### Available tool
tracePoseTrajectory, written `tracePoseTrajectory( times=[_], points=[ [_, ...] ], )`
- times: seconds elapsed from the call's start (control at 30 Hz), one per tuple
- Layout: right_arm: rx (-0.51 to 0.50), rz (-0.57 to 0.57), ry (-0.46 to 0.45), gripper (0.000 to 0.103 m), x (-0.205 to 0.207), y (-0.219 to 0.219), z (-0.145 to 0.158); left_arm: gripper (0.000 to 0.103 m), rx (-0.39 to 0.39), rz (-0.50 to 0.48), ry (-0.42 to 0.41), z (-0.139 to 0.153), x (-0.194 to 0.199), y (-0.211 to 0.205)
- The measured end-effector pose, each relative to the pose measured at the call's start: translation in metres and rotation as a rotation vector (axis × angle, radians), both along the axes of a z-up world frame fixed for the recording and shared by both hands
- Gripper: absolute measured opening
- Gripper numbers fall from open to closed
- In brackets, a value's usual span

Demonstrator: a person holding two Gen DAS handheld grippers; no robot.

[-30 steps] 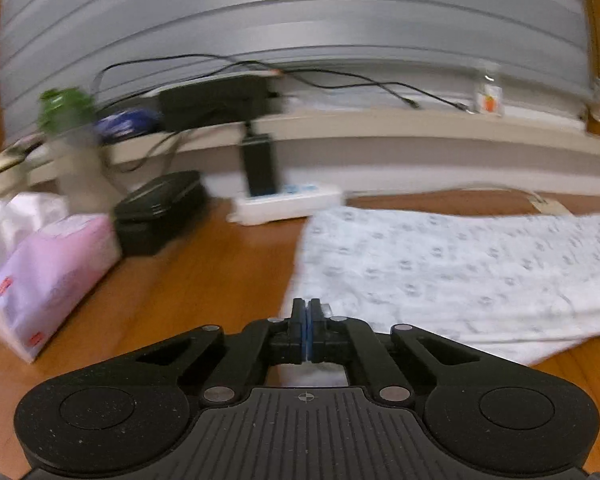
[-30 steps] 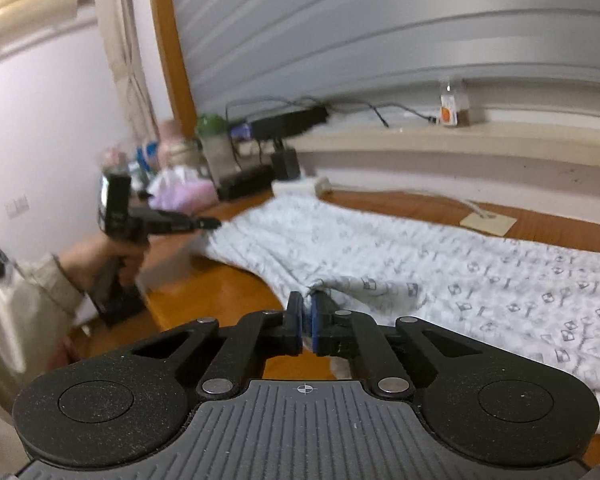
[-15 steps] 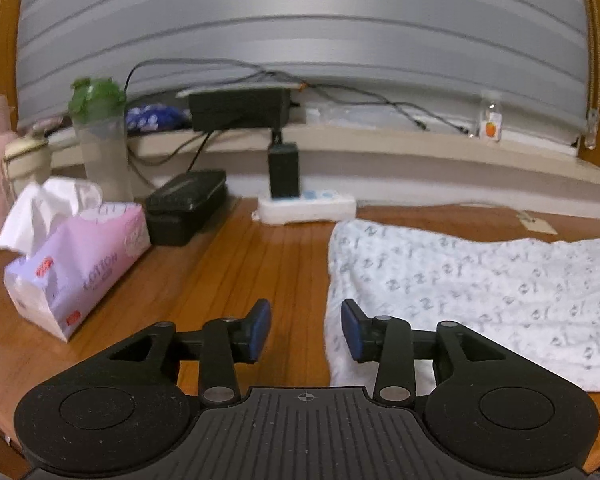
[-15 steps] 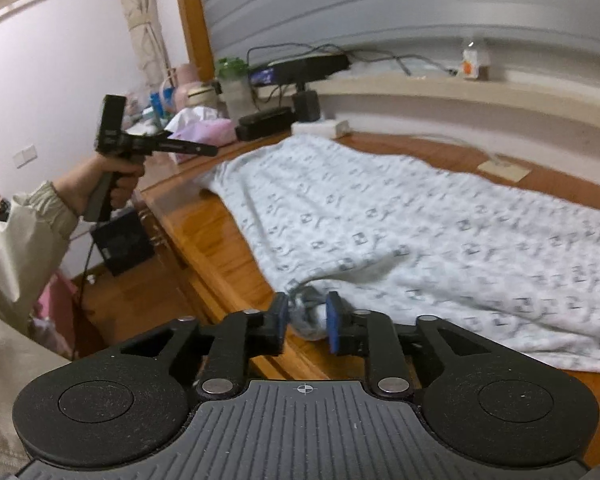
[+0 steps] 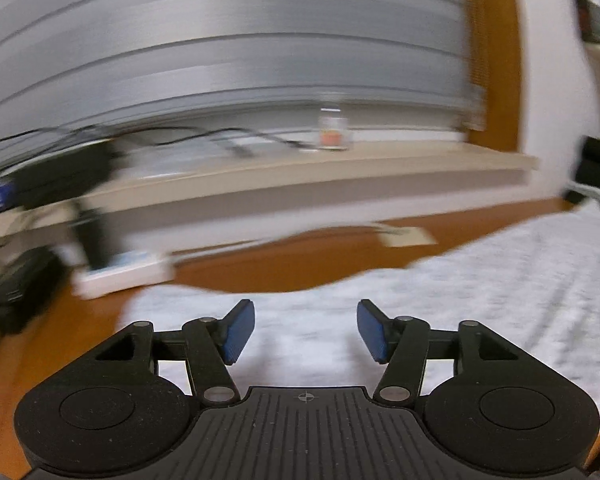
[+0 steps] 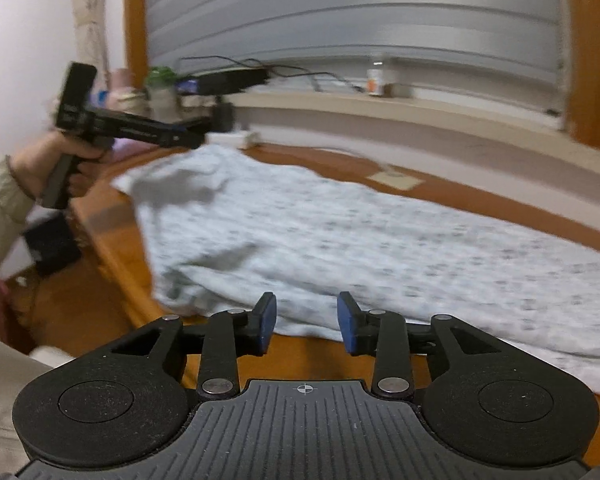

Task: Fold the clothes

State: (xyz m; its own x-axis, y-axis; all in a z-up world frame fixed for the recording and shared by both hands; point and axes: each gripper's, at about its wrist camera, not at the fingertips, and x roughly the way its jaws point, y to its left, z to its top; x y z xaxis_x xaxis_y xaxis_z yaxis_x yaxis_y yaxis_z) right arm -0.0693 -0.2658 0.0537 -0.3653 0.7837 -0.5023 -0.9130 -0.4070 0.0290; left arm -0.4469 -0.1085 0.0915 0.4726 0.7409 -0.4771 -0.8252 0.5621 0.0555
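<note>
Right hand-held gripper (image 6: 306, 322), parted, above garment (image 6: 340, 232) edge.

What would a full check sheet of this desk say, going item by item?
Surface: wooden desk, mostly covered by cloth.
Job's things: patterned garment spread flat, one edge at the desk's front.
Clutter: power strip, black case, paper tag, small bottle on the ledge.
Grippers: left gripper open above the cloth; right gripper open at its near edge; both have just been opening, nothing between the jaws.
Cables: black leads along the ledge.
Surroundings: grey blind, wooden frame, a sleeve.
</note>
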Motion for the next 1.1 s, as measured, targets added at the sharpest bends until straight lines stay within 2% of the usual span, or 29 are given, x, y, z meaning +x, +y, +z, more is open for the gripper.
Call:
tracePoseTrajectory(
  times=[0.23,0.33,0.4,0.47,0.5,0.57,0.67,0.8,0.87,1.0,1.1],
  points=[
    [0.024,-0.025,-0.046,0.036,0.015,0.011,-0.002,0.056,-0.030,-0.256,0.014,-0.008,0.088,-0.053],
    [0.022,-0.021,-0.054,0.036,0.016,0.012,-0.003,0.056,-0.038,-0.334,0.038,-0.015,0.110,-0.072],
    [0.017,-0.011,-0.042,0.036,0.017,0.009,-0.005,0.051,-0.043,-0.383,0.054,-0.020,0.124,-0.085],
    [0.012,0.017,-0.030,0.036,0.013,0.008,-0.006,0.031,-0.048,-0.403,0.073,-0.025,0.130,-0.089],
    [0.009,0.034,-0.028,0.036,0.010,0.007,-0.006,0.027,-0.051,-0.410,0.082,-0.027,0.132,-0.089],
    [0.007,0.069,-0.035,0.036,0.001,0.008,-0.008,0.002,-0.056,-0.423,0.102,-0.033,0.136,-0.091],
    [0.022,0.104,-0.078,0.036,-0.014,0.014,-0.012,0.001,-0.052,-0.429,0.093,-0.031,0.135,-0.093],
    [0.035,0.131,-0.122,0.033,-0.025,0.024,-0.017,0.001,-0.071,-0.447,0.031,-0.017,0.125,-0.094],
    [0.026,0.137,-0.101,0.002,-0.021,0.024,-0.016,0.001,-0.076,-0.456,0.013,-0.013,0.121,-0.095],
    [0.012,0.165,-0.030,0.001,-0.008,0.007,-0.007,0.001,-0.105,-0.467,-0.035,-0.006,0.114,-0.093],
    [0.018,0.157,-0.023,0.002,0.001,-0.009,-0.003,0.001,-0.125,-0.480,-0.055,-0.005,0.113,-0.092]
  ],
)
